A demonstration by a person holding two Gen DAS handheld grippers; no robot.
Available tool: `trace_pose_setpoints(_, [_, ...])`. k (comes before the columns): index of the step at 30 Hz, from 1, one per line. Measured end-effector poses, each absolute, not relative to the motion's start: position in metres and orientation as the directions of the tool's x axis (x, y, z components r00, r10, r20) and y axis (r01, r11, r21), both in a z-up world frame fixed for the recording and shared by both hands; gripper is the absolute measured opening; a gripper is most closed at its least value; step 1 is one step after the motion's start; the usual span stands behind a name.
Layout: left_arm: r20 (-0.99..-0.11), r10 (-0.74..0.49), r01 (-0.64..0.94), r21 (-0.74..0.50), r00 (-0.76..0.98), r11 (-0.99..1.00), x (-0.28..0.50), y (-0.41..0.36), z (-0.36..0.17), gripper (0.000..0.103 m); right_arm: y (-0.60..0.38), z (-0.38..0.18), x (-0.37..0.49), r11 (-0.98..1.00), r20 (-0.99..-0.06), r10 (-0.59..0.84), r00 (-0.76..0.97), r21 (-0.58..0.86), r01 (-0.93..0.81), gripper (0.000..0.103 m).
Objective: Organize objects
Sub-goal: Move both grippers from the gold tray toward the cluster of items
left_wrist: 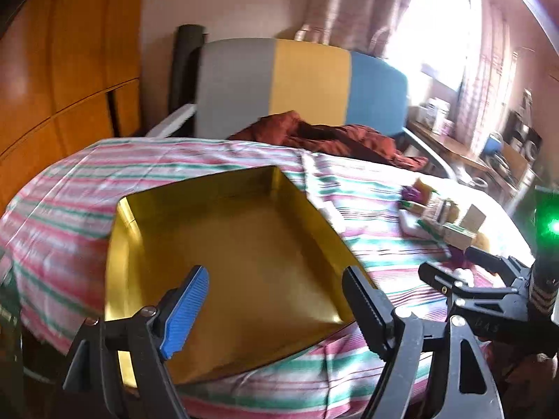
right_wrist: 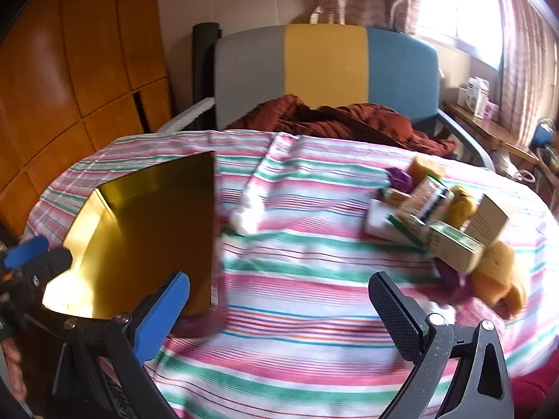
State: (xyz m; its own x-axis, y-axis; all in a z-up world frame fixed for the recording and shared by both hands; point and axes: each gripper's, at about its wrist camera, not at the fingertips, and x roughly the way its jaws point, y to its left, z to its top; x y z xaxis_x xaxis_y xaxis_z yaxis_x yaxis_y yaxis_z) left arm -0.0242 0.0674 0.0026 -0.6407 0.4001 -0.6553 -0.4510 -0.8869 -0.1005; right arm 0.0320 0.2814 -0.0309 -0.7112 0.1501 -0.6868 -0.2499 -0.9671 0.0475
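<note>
The left claw (left_wrist: pixel 276 310) is spread wide with nothing between its fingers, one blue-padded, one black. It hangs over the near part of a gold tray (left_wrist: pixel 244 244), which spreads ahead of it and under its fingers and lies on a striped cloth (left_wrist: pixel 70 188). Whether that cloth covers a counter or a bed cannot be told. To this claw's right, lower in its view, the right claw (left_wrist: pixel 450 279) shows in dark outline, with the pile of boxes (left_wrist: pixel 450 227) just beyond it.

The right claw (right_wrist: pixel 279 310) is likewise wide apart and holds nothing, above bare cloth (right_wrist: pixel 297 262). The tray (right_wrist: pixel 153 223) sits to its left, its near right wall just beside the blue finger (right_wrist: pixel 164 314); the left claw's blue pad pokes in at the far left edge. Ahead and to the right lies the pile: green-and-cream boxes (right_wrist: pixel 450 241), yellow sponges (right_wrist: pixel 499 276), something purple (right_wrist: pixel 401 178) (too blurred to name) and a white block (right_wrist: pixel 379 225), all touching or overlapping. A crumpled white wad (right_wrist: pixel 248 216) lies ahead, between tray and pile.

Beyond the cloth stands a chair (right_wrist: pixel 325 66) with a grey, yellow and blue back, red fabric (right_wrist: pixel 349 118) heaped at its foot.
</note>
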Motion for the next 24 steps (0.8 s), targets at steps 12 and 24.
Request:
trace_pose_setpoints(12, [-0.741,0.442,-0.65,-0.011,-0.506,-0.76,-0.075,0.171,0.014,0.083,0.337,-0.025,0.055,-0.941,-0.683,0.225,-0.695,0.035,-0.338,0.103])
trace_pose_setpoints(24, [-0.886,0.399,-0.761,-0.088,-0.235,-0.643,-0.159,0.248,-0.03,0.072,0.366,-0.02,0.069,-0.922,-0.672,0.233,-0.703,0.077,-0.379,0.103])
